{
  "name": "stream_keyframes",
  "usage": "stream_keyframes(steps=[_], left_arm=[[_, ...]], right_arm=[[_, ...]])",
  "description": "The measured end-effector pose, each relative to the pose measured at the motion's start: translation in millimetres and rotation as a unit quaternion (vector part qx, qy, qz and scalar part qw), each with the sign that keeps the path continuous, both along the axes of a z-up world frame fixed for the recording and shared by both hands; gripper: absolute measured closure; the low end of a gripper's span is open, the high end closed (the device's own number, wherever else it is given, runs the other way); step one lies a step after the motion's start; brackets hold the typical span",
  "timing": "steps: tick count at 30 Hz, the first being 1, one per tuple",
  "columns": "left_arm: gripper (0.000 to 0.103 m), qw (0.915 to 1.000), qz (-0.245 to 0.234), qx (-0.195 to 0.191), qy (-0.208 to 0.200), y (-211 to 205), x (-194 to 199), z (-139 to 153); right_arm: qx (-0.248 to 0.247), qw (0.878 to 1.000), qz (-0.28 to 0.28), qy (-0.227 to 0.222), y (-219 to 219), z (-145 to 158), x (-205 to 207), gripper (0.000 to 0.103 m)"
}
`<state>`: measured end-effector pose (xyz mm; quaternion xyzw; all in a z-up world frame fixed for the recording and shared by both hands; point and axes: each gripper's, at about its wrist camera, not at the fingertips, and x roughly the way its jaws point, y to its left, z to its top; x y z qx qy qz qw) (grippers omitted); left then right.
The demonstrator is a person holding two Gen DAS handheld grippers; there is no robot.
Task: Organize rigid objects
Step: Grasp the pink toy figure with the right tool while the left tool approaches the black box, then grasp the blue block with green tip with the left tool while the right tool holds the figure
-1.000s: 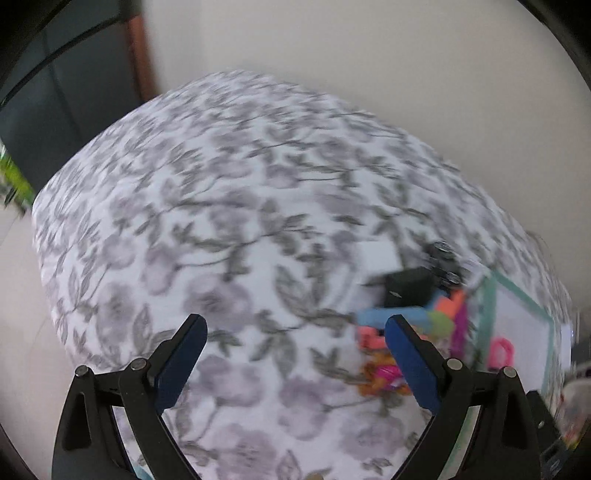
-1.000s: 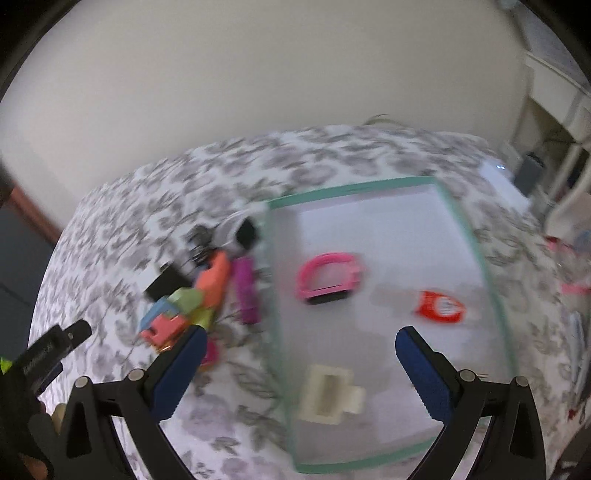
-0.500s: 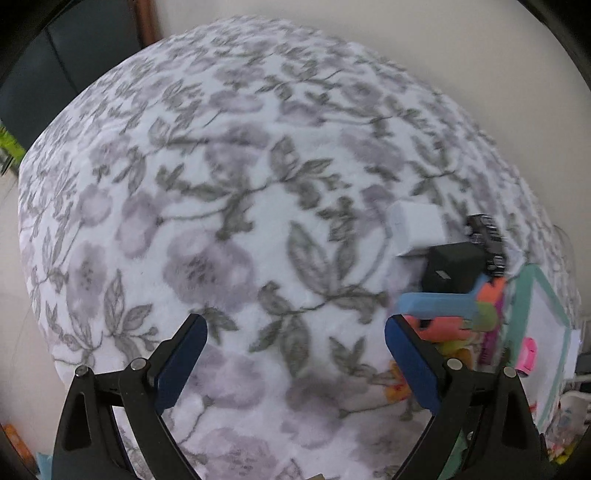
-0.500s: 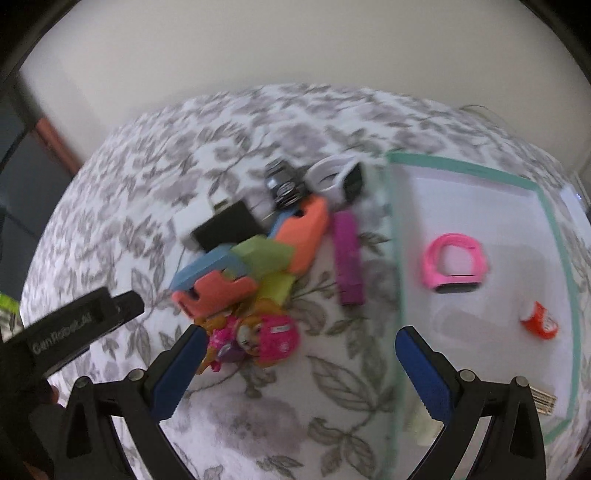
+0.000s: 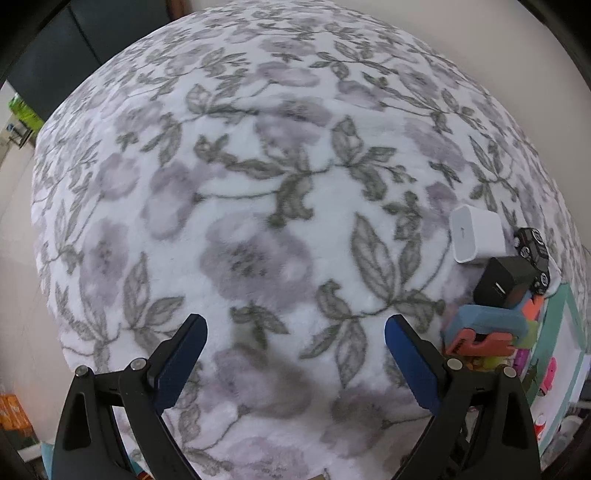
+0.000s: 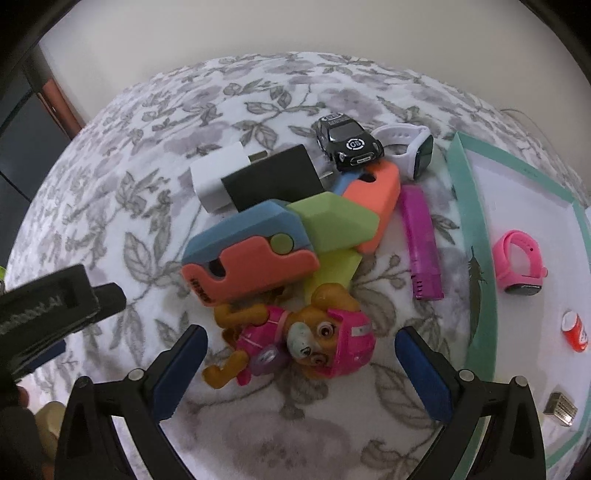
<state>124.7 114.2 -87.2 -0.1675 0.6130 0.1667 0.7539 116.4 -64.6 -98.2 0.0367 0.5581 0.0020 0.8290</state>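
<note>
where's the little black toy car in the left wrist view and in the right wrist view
Left wrist: the black toy car sits at the far right edge, just right of the white charger.
Right wrist: the car is upper centre, behind the pile, beside the white smartwatch.
Shared landmark: the white charger, touching the black charger in both views.

Everything sits on a soft white blanket (image 5: 280, 192) with a grey-purple flower and leaf print; can't tell what's under it. Behind it is a plain cream wall (image 6: 295, 33), evenly lit. Off to the left there's a dark panel (image 6: 18, 122) with a reddish-brown wooden edge (image 6: 61, 107), and pale floor (image 5: 14, 236).
</note>
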Motion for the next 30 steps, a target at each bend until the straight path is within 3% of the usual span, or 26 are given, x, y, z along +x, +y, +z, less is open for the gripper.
stream_keyframes(steps=[5, 14, 16, 25, 28, 30], left_arm=[[0.006, 0.9995, -0.027, -0.008, -0.014, -12.5, 8.1, 1.1], [0.006, 0.9963, -0.053, -0.054, -0.040, -38.8, 19.4, 3.3], [0.006, 0.9956, -0.054, -0.063, -0.043, -43.5, 20.7, 2.9], [0.006, 0.9923, -0.073, -0.083, -0.055, -64.7, 30.4, -0.5], [0.006, 0.9907, -0.088, -0.081, -0.064, -73.9, 37.0, 0.5], [0.006, 0.9897, -0.101, -0.075, -0.067, -78.6, 38.1, 0.9]], right_arm=[[0.013, 1.000, -0.011, 0.002, -10.1, 2.0, 1.3, 0.026], [0.033, 0.999, -0.025, 0.012, -31.8, 6.1, 3.6, 0.026], [0.036, 0.999, -0.032, 0.009, -37.9, 11.5, 4.2, 0.031], [0.059, 0.996, -0.071, 0.001, -72.1, 30.6, 8.6, 0.031], [0.091, 0.992, -0.089, -0.008, -90.5, 43.1, 1.3, 0.031], [0.070, 0.993, -0.098, -0.013, -96.0, 50.5, -0.5, 0.031]])
